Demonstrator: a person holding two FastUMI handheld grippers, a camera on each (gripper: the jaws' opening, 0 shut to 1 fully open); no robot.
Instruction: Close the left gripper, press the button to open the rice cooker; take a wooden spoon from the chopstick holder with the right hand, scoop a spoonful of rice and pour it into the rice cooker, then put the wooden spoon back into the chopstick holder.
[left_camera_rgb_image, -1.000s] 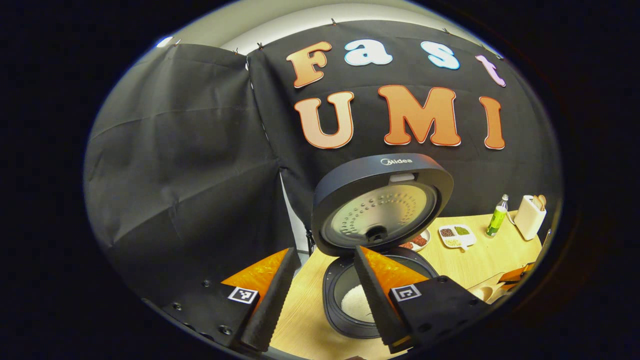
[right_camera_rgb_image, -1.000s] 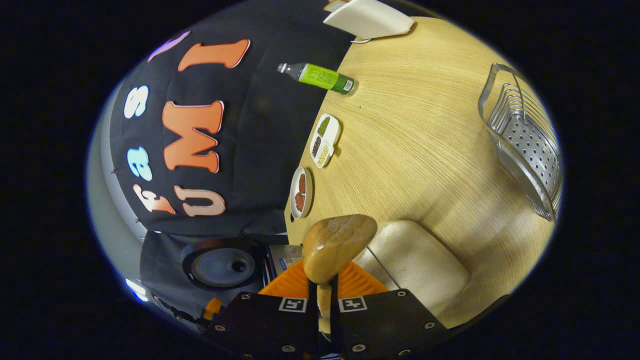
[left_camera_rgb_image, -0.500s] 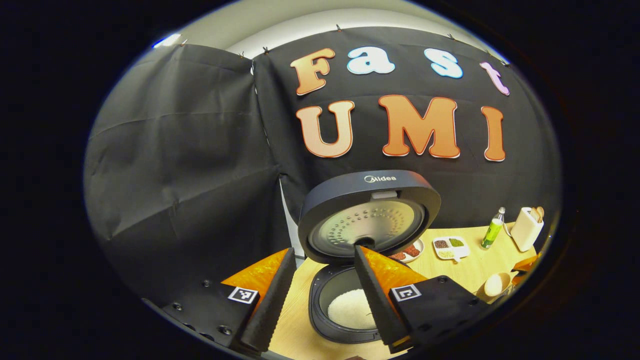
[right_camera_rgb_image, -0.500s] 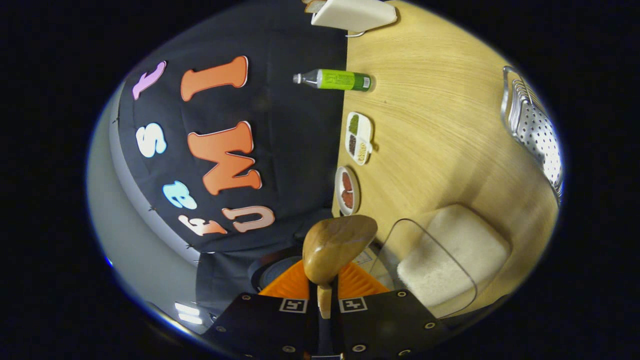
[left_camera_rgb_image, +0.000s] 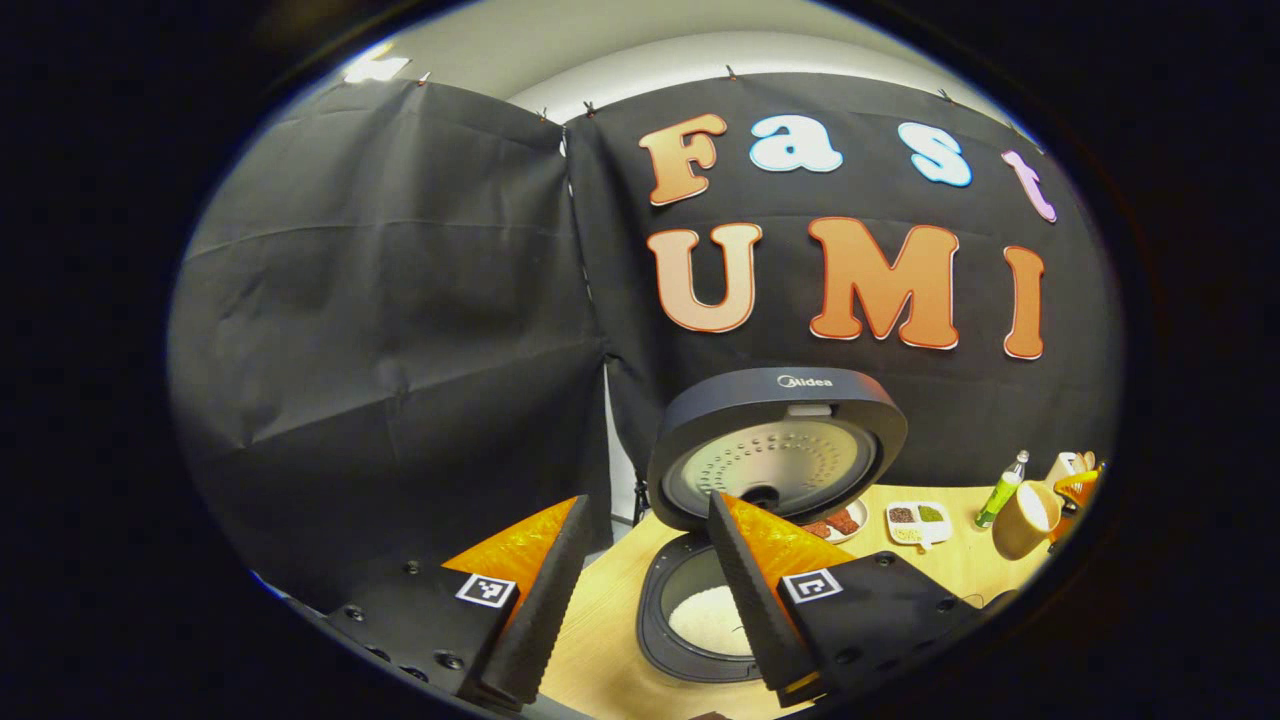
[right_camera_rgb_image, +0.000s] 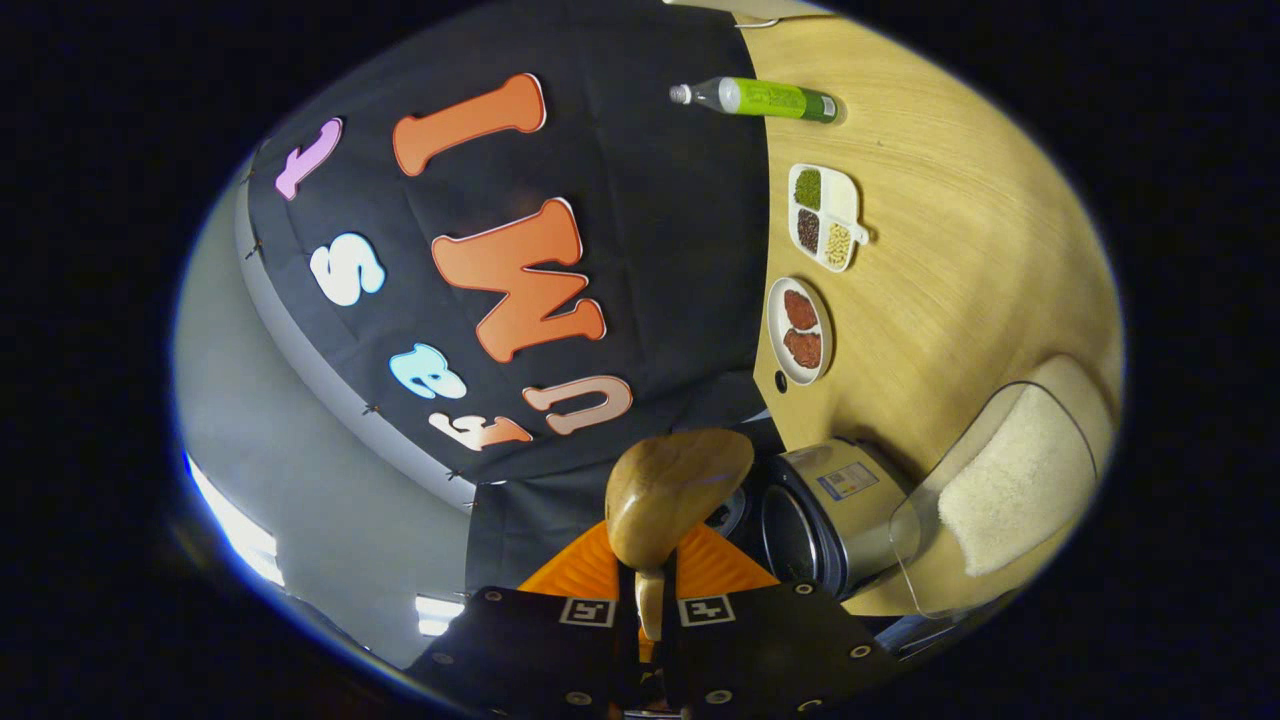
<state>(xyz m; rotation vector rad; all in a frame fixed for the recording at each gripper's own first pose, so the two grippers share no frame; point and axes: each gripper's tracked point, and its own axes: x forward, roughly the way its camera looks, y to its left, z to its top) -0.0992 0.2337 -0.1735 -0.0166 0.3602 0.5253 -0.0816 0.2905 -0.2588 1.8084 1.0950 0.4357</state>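
The rice cooker (left_camera_rgb_image: 700, 640) stands with its lid (left_camera_rgb_image: 780, 445) up, white rice lying in the pot (left_camera_rgb_image: 708, 620). My left gripper (left_camera_rgb_image: 648, 505) is open in front of the cooker, holding nothing. My right gripper (right_camera_rgb_image: 655, 562) is shut on the handle of the wooden spoon (right_camera_rgb_image: 675, 490), rolled onto its side; the spoon's bowl hangs beside the cooker's body (right_camera_rgb_image: 830, 510). In the left gripper view the spoon (left_camera_rgb_image: 1020, 505) and right gripper (left_camera_rgb_image: 1080, 490) show at the far right, above the table. Whether the spoon carries rice I cannot tell.
A clear container of rice (right_camera_rgb_image: 1010, 480) stands next to the cooker. Along the wall sit a plate of red food (right_camera_rgb_image: 798, 330), a divided tray of beans (right_camera_rgb_image: 825, 215) and a green bottle (right_camera_rgb_image: 770, 97) on the wooden table (right_camera_rgb_image: 960, 250).
My right gripper has carried the spoon away from above the rice container toward the cooker. In the left gripper view the spoon rose, and the cooker looks smaller and farther right.
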